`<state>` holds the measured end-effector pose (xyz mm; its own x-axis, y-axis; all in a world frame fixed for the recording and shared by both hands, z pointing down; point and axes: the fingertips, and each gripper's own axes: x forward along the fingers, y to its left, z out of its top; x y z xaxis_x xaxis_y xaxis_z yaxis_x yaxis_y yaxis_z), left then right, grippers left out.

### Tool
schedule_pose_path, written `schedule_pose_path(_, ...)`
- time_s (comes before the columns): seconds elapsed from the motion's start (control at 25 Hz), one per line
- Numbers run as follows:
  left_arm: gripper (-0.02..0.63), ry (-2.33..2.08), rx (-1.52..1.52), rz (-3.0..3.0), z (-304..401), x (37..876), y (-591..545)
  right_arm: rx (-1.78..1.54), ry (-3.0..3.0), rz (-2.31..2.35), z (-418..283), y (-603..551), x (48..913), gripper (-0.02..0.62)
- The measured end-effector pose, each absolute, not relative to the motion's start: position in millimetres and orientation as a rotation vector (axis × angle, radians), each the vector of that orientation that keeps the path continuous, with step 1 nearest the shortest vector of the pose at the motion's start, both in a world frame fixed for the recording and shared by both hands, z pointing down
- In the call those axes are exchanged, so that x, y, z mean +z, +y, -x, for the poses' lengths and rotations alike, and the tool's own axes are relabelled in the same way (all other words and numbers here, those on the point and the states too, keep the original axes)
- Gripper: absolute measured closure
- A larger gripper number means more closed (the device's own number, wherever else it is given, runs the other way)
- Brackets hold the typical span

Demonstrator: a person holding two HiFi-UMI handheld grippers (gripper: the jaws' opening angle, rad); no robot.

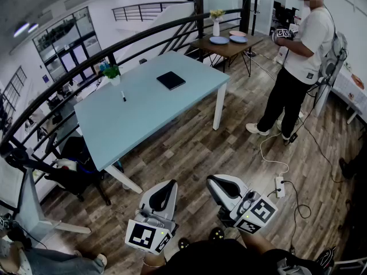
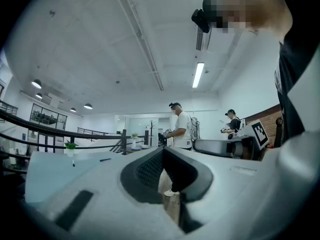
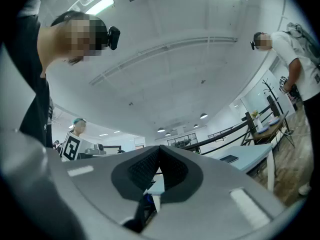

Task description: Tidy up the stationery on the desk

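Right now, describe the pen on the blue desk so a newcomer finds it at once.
Find the light blue rectangular table beside the dark railing. Near its far-left corner, just in front of the small green potted plant, lies a slim dark marker pen. It is the only thin stick, unlike the flat black notebook farther right.

**Right gripper view.** At six o'clock, the right gripper [image 3: 159, 154]: grey body, dark ribbed pads [image 3: 145, 168] meeting edge to edge, nothing between the jaws. At four o'clock, a pale blue desk [image 3: 252, 153] with a dark notebook [image 3: 229, 158] lying flat on it. Behind the desk, a black railing [image 3: 225, 135] climbs toward three o'clock, where a wooden table [image 3: 264, 129] stands. At two o'clock, a standing person [image 3: 300, 54] in a white shirt. At ten o'clock, a head-worn camera [image 3: 111, 36]. At nine o'clock, a marker cube [image 3: 71, 146], with a person in a teal cap [image 3: 78, 125] just above it.
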<state>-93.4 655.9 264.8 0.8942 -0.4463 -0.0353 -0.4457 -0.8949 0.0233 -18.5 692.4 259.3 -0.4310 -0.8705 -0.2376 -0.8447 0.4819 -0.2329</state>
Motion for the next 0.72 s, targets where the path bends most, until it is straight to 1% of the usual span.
schedule_pose_path(0.72,0.618,-0.810,-0.006,-3.016,94,273,658,-0.181,2.357,1.407,-2,691,267,0.592)
